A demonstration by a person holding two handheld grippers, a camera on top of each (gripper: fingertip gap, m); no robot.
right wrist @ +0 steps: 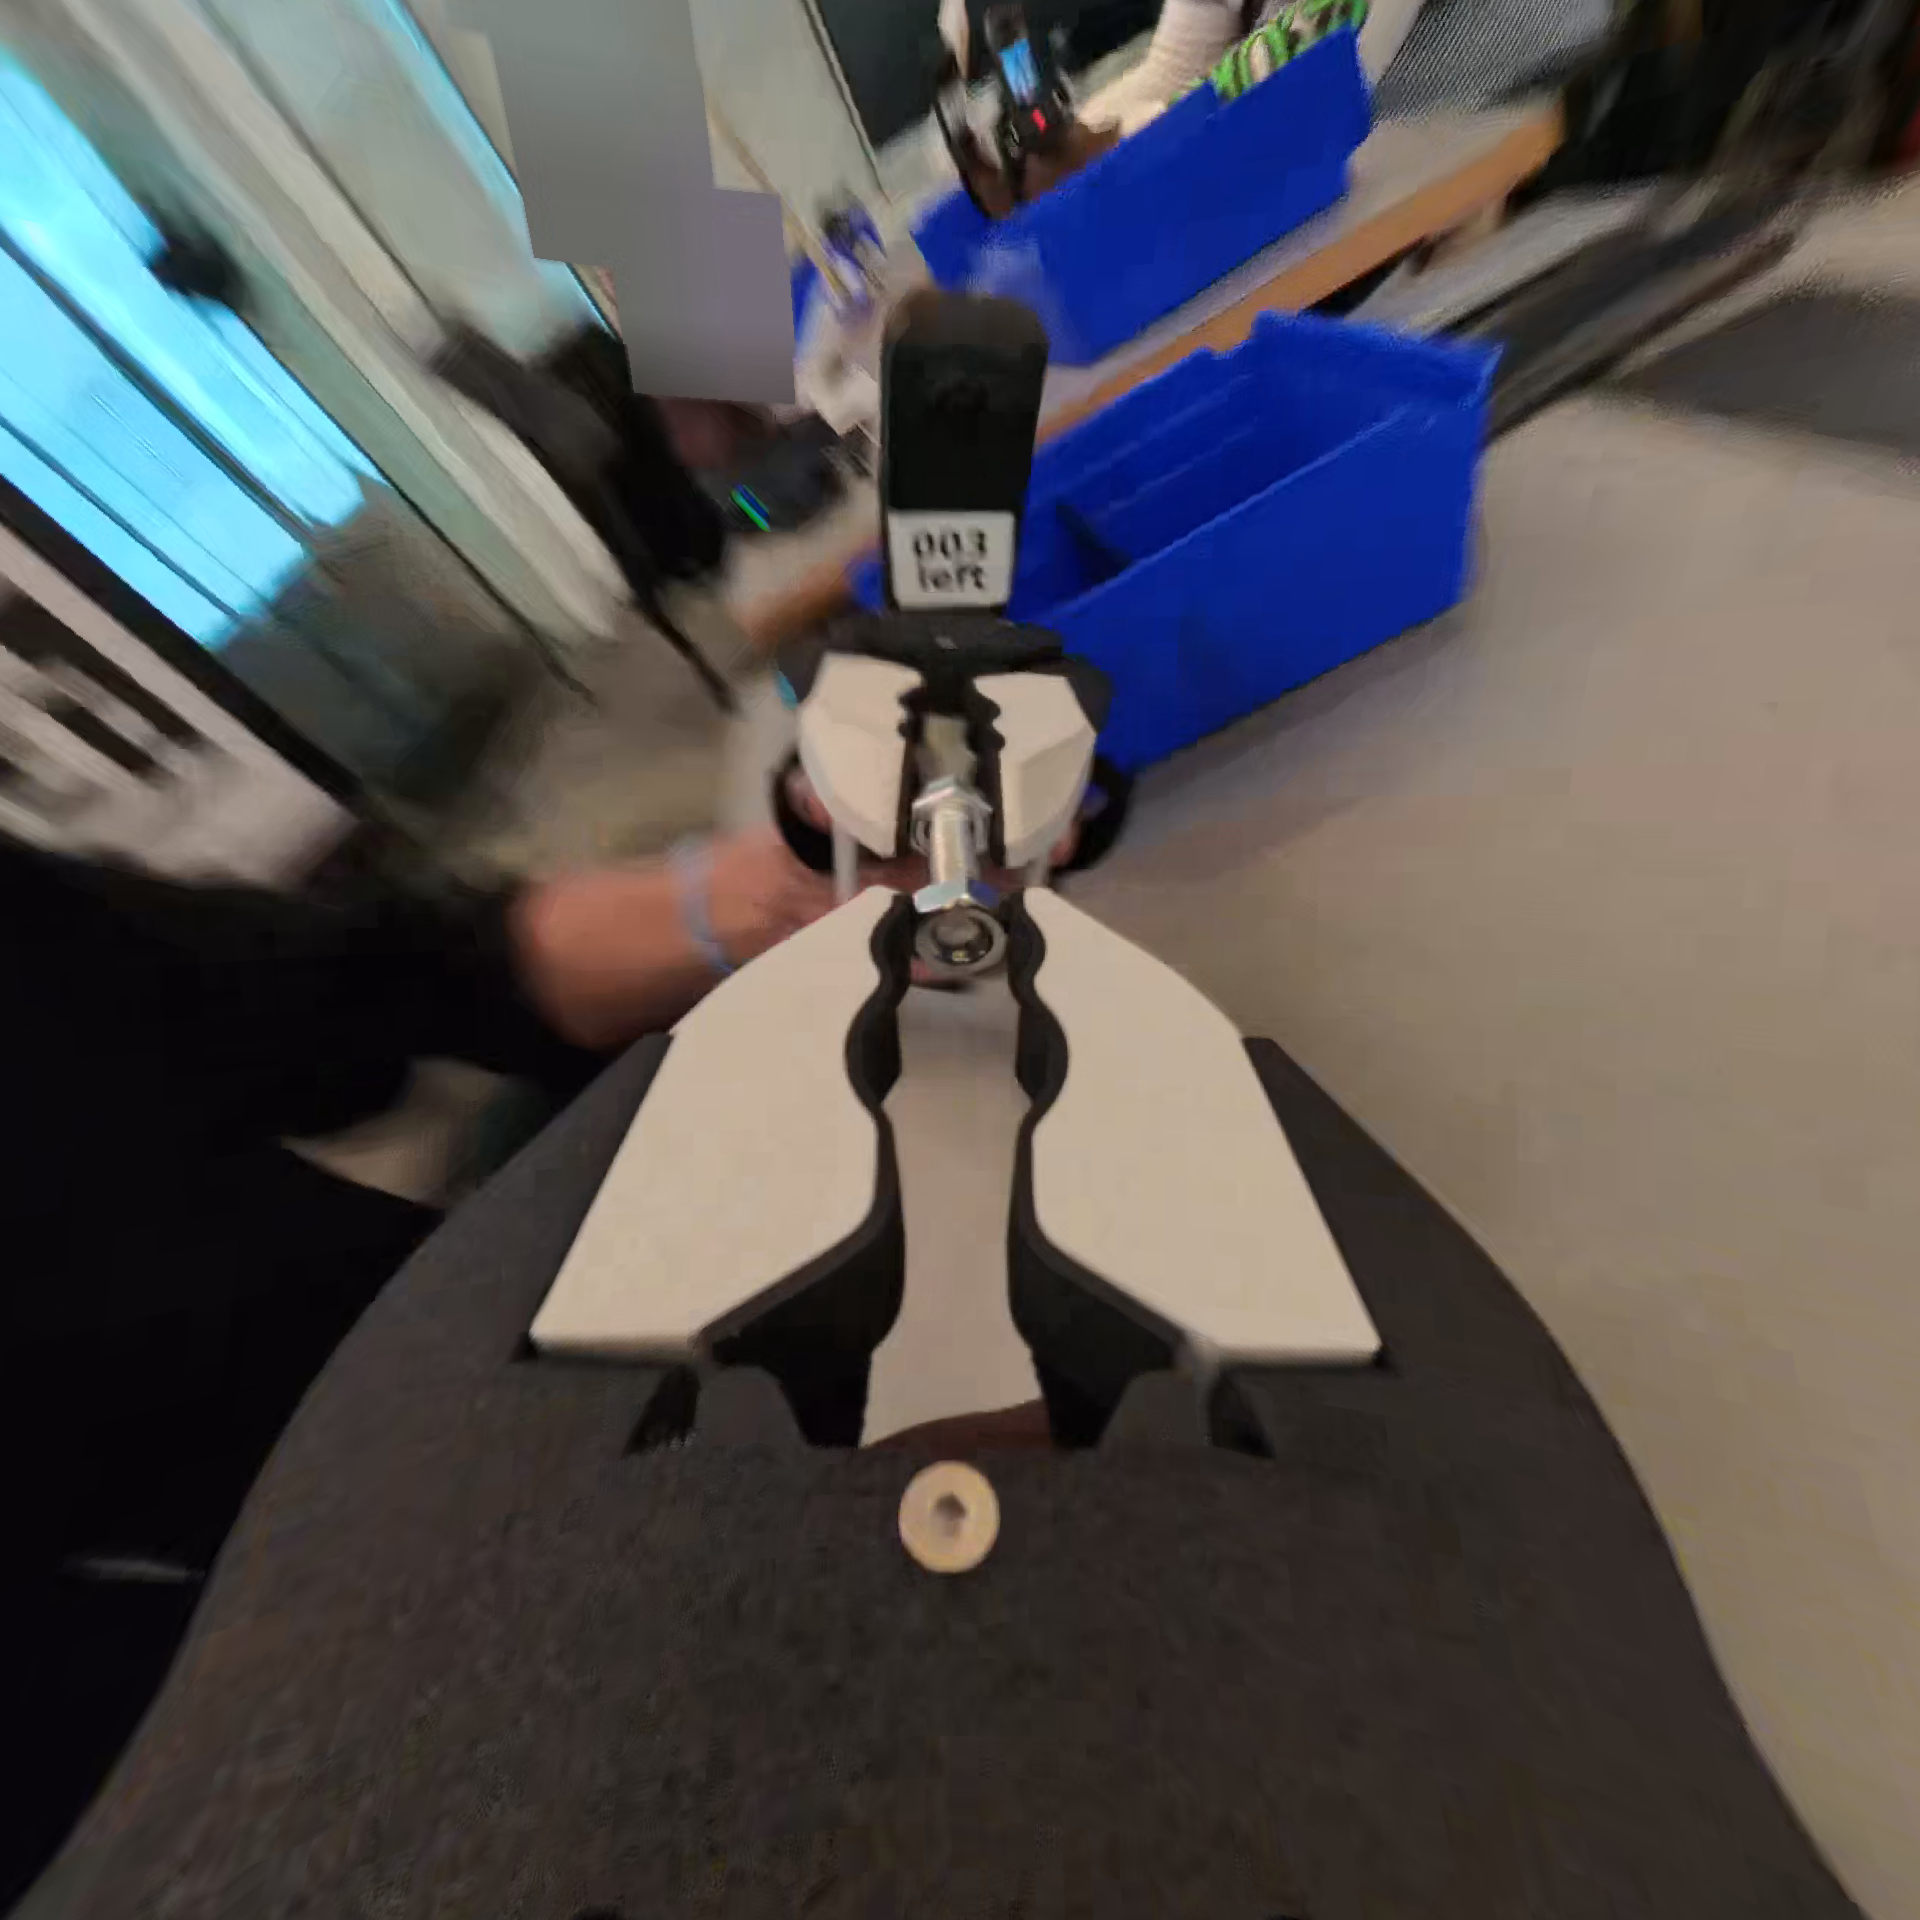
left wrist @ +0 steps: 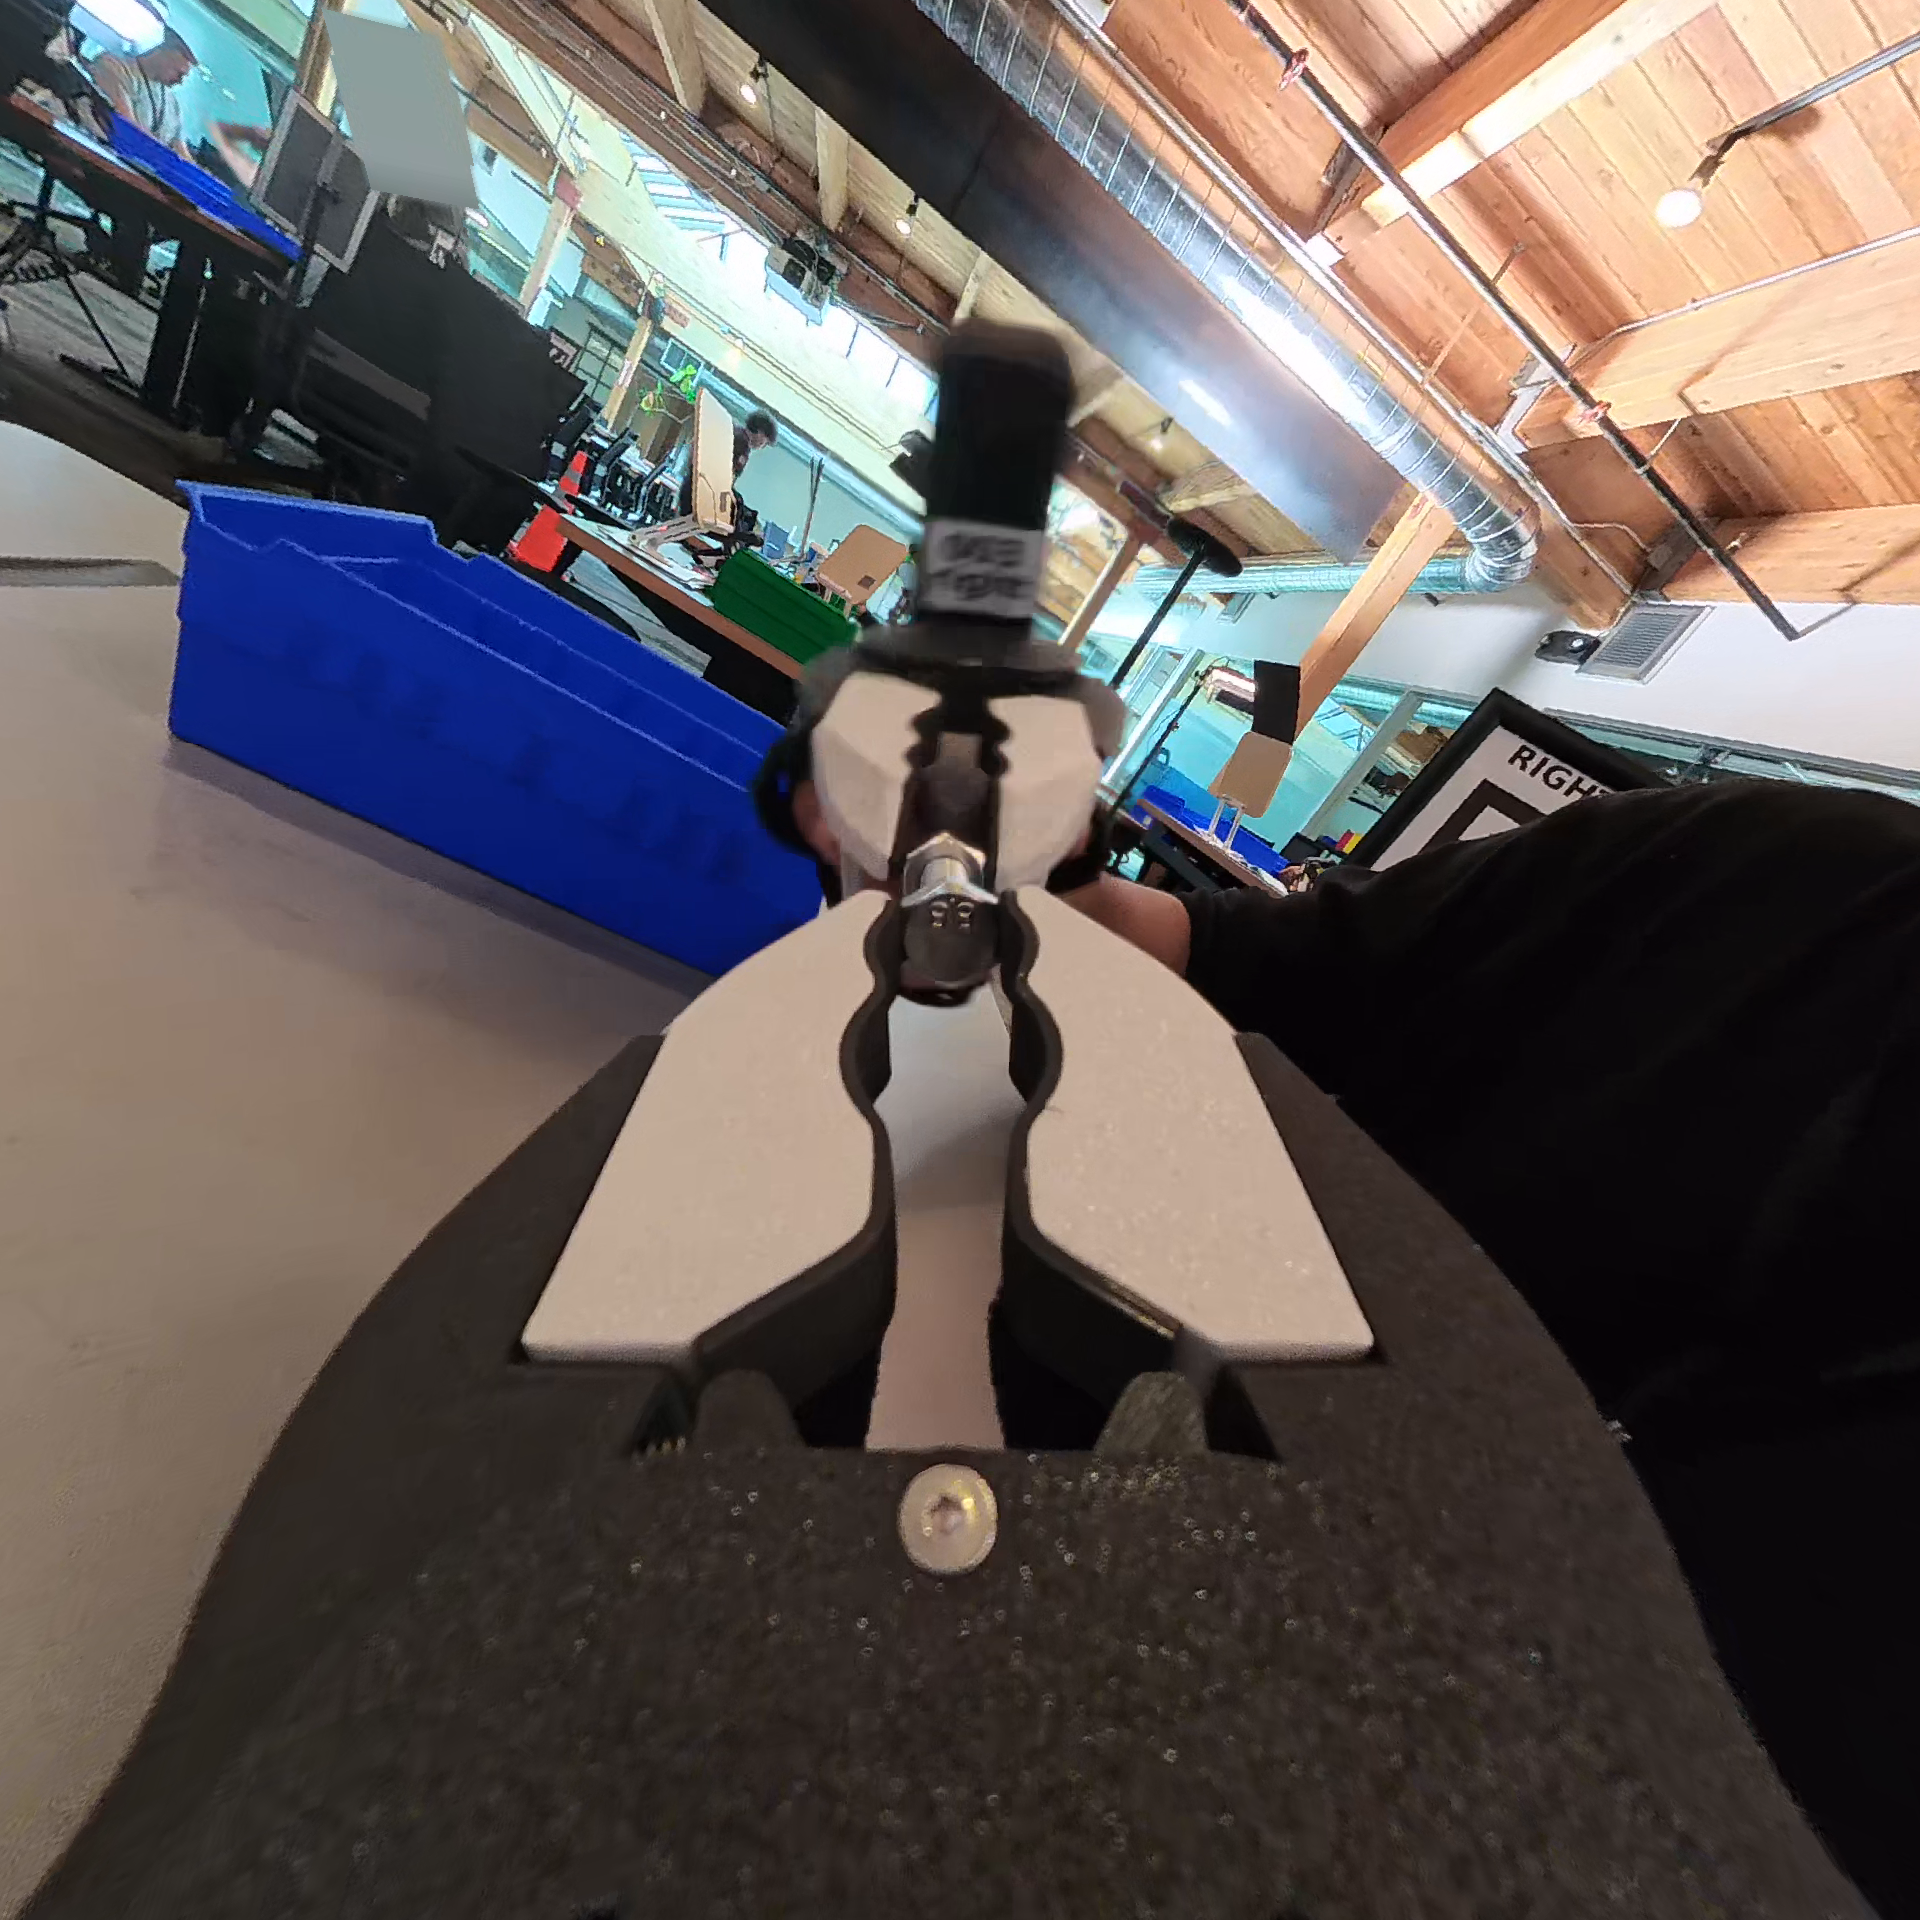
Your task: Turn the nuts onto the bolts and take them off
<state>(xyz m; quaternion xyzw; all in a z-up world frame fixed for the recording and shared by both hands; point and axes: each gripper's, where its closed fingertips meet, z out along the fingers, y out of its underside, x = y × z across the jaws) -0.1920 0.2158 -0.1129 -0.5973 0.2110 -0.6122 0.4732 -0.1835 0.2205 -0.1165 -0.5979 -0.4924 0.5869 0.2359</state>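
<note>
An open-plan workshop or lab in a loft-like hall: above the blue parts bin on the pale worktop run bare timber ceiling planks and a silver ventilation duct, and behind the bin stand more benches with monitors.

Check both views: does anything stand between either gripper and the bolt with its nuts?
Nothing visible does. The left gripper and the right gripper face each other, each shut on one end of the bolt. A nut sits on it between them.
</note>
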